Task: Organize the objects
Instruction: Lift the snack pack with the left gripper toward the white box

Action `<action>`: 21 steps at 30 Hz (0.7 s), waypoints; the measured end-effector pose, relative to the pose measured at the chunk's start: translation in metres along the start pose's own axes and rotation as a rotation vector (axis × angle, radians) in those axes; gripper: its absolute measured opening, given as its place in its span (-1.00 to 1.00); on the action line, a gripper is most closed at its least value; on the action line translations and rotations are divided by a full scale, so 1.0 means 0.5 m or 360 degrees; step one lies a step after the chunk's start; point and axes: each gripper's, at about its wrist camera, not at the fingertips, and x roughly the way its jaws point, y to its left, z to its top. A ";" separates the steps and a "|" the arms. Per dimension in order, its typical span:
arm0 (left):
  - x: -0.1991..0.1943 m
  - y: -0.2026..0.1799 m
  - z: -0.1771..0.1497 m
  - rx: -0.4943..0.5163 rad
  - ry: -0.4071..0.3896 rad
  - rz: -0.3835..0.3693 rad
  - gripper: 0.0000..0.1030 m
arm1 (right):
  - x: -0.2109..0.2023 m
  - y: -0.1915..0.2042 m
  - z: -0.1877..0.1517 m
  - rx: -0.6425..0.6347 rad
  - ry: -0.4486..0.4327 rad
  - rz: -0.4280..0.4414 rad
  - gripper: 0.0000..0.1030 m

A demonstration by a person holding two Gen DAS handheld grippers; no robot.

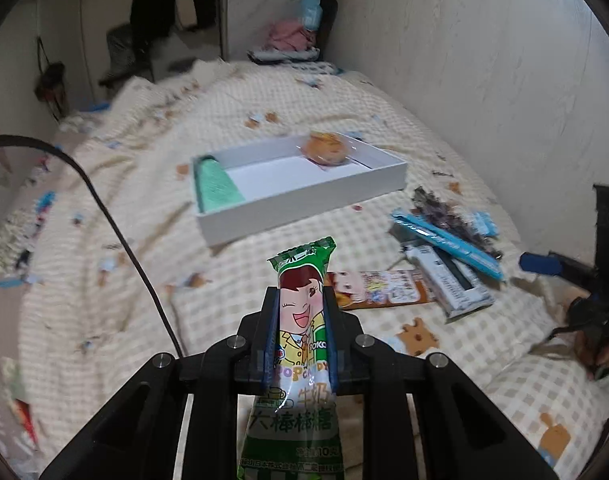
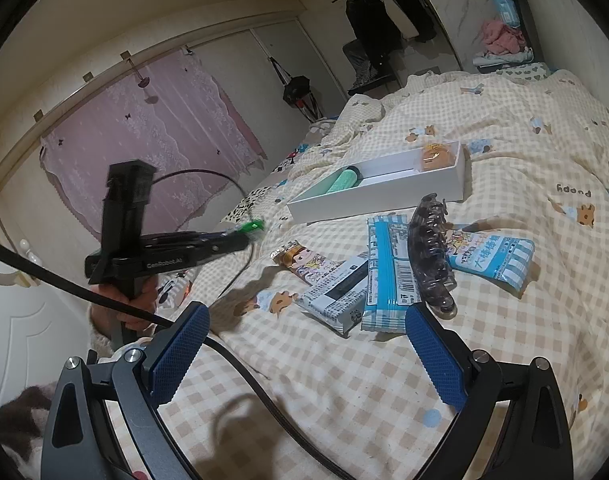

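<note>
My left gripper (image 1: 301,308) is shut on a green pop candy packet (image 1: 302,280) and holds it above the bed, short of the white box (image 1: 304,204). The box holds a mint-green roll (image 1: 214,184) at its left end and a wrapped cookie (image 1: 324,147) at its far right. In the right wrist view the left gripper (image 2: 240,236) shows at the left with the green packet tip (image 2: 253,225). My right gripper (image 2: 304,344) is open and empty, above the bedspread just in front of a pile of packets (image 2: 388,272) and a dark hair claw (image 2: 430,248).
Loose items lie right of the box: a blue packet (image 1: 444,240), a grey-white packet (image 1: 448,280), an orange candy packet (image 1: 376,287). A black cable (image 1: 116,232) crosses the checked bedspread. Clothes pile at the bed's head (image 1: 288,36). A wall runs along the right.
</note>
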 end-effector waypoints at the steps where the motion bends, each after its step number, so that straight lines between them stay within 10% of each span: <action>1: -0.005 -0.005 -0.003 0.0044 -0.0010 0.0017 -0.58 | 0.002 0.001 0.001 0.0003 0.0000 0.0006 0.92; 21: -0.032 0.040 -0.084 -0.0012 0.0059 -0.0265 -0.57 | 0.003 0.009 0.004 -0.0018 -0.0008 0.0021 0.93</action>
